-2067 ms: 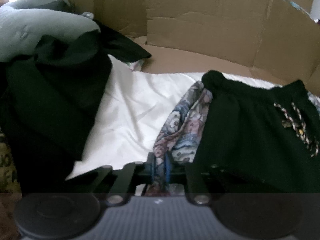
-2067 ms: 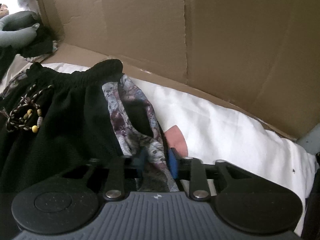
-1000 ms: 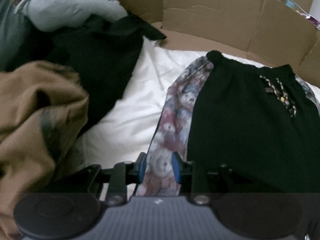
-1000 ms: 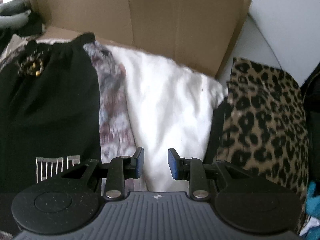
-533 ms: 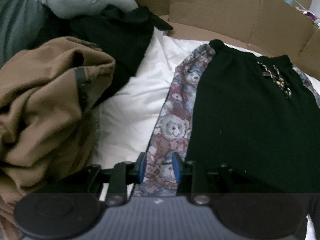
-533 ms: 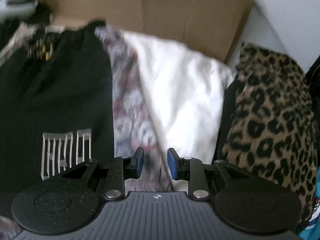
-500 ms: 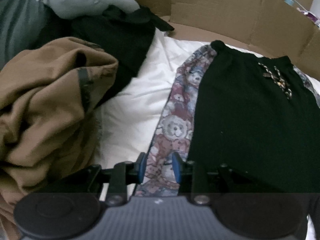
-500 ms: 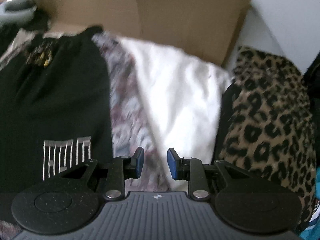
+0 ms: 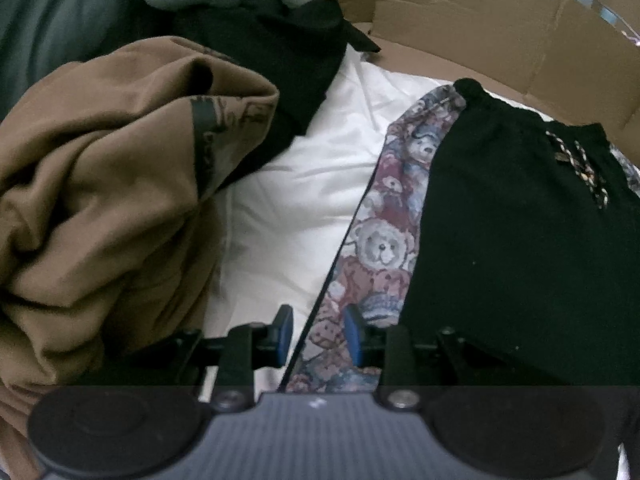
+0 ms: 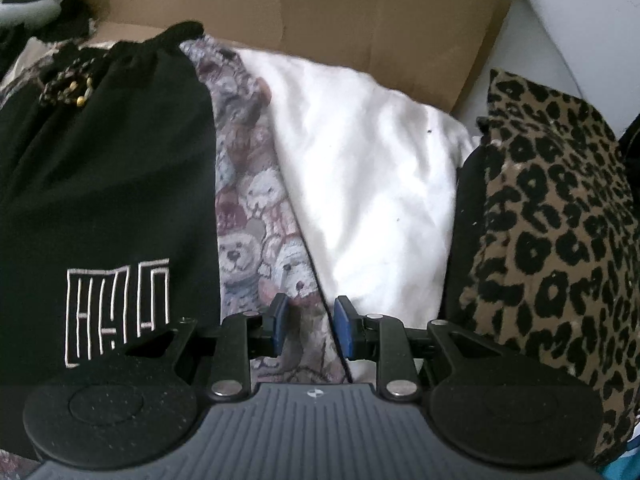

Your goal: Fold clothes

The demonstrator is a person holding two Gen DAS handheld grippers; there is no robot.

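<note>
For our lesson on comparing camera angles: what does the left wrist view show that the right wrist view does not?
Only the left wrist view shows the crumpled brown garment. Only the right wrist view shows the leopard-print fabric and the white line logo. Both show the black shorts, their teddy-bear print panels, the white sheet and the cardboard.

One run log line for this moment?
left gripper: open over shorts' teddy-bear side panel | right gripper: closing over the other panel, not gripping
</note>
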